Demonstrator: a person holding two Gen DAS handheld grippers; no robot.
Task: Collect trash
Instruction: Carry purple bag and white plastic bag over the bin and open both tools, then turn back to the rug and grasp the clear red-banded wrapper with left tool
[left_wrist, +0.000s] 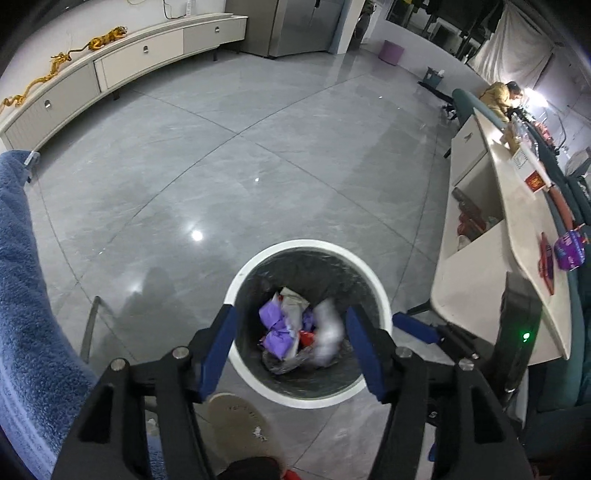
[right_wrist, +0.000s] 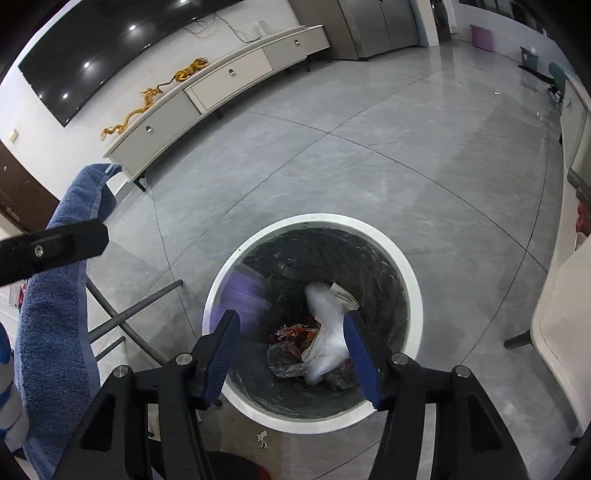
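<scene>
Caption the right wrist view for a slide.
Open right hand-held gripper above white-rimmed trash bin; blurred white wrapper inside.

Left tongs (left_wrist: 291, 349) angled steeply down, jaws apart, nothing gripped; right tongs (right_wrist: 291, 354) likewise

No readable text from either of my wrist views. Red card (left_wrist: 534, 181) on the white counter (left_wrist: 491, 236) carries gold print, too small and blurred to make out.
</scene>
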